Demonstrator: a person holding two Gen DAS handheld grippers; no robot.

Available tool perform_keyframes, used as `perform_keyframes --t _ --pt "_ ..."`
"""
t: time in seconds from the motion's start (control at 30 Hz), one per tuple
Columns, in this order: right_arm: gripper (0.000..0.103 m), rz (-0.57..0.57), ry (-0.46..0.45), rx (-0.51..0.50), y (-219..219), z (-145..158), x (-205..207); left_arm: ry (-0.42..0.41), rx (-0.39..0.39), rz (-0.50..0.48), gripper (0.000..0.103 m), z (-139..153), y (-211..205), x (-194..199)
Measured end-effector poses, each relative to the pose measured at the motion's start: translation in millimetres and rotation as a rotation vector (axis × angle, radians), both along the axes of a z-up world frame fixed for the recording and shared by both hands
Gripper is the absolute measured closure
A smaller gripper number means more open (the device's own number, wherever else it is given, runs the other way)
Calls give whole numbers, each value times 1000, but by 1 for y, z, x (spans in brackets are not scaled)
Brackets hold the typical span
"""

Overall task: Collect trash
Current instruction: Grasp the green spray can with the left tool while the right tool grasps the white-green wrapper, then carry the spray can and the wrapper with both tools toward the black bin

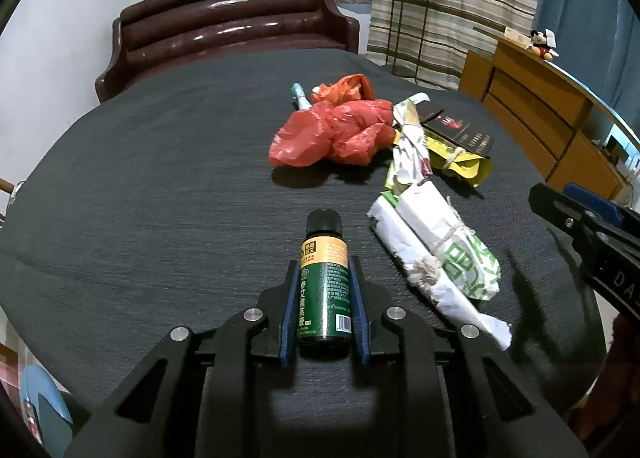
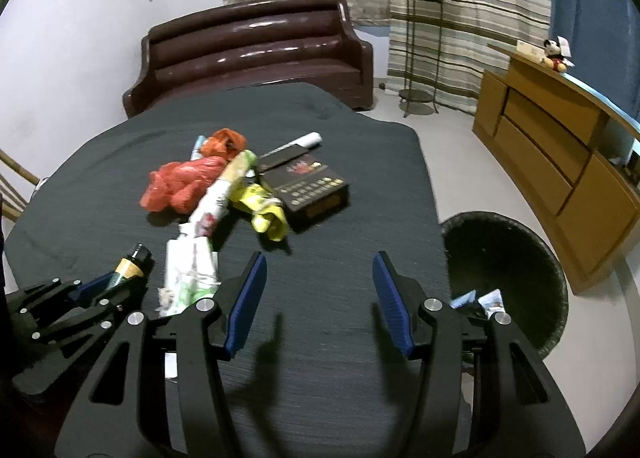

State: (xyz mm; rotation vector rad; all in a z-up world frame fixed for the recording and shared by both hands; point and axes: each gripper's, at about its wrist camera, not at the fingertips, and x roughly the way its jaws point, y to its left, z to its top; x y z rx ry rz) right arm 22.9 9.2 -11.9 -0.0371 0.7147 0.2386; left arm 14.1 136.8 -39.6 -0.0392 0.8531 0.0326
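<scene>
My left gripper (image 1: 323, 270) is shut on a small green bottle (image 1: 325, 286) with a black cap, held just over the dark table (image 1: 160, 186). It also shows in the right wrist view (image 2: 130, 264). My right gripper (image 2: 318, 270) is open and empty above the table's near right part. Trash lies ahead: a red plastic bag (image 1: 332, 134), a white and green paper bundle (image 1: 440, 250), a rolled wrapper (image 1: 412, 146), a yellow packet (image 2: 268, 214) and a dark box (image 2: 310, 188). A black bin (image 2: 508, 258) stands on the floor right of the table and holds some scraps.
A dark brown sofa (image 2: 256, 50) stands behind the table. A wooden cabinet (image 2: 560, 162) runs along the right wall, with a plant stand (image 2: 420, 38) by the curtains. A white tube (image 2: 304, 140) lies behind the box.
</scene>
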Motion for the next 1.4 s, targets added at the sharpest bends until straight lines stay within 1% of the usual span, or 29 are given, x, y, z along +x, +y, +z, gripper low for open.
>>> perform_keyframes --t 0.13,0.37,0.53,0.77,0.83,0.87,0.9,0.93,0.97,1.0,1.4 --pt "49 47 8 -2 18 0 -1 -9 12 21 78 1 10 -3" --pt "49 120 25 -21 46 -6 -3 -10 8 55 78 1 30 -5" --pt "49 142 42 -43 58 -11 -2 -9 -5 64 78 -1 40 -5" --pt "49 153 74 -67 66 -20 3 -17 -15 59 78 0 42 -4" --pt "51 159 70 -76 68 -20 2 -19 -18 59 78 0 41 -5" --pt "54 164 70 -76 68 -21 1 -19 -20 59 78 0 42 -6" --pt "60 170 72 -75 68 -21 1 -20 -21 59 78 0 43 -7" --pt "63 176 75 -74 69 -22 1 -20 -22 58 78 0 44 -7" --pt "71 185 77 -70 70 -22 0 -20 -23 59 78 0 44 -7" --pt "73 190 79 -70 70 -22 -1 -21 -24 59 78 0 44 -8" --pt "74 186 73 -71 56 -21 -7 -28 -22 56 78 2 44 -8"
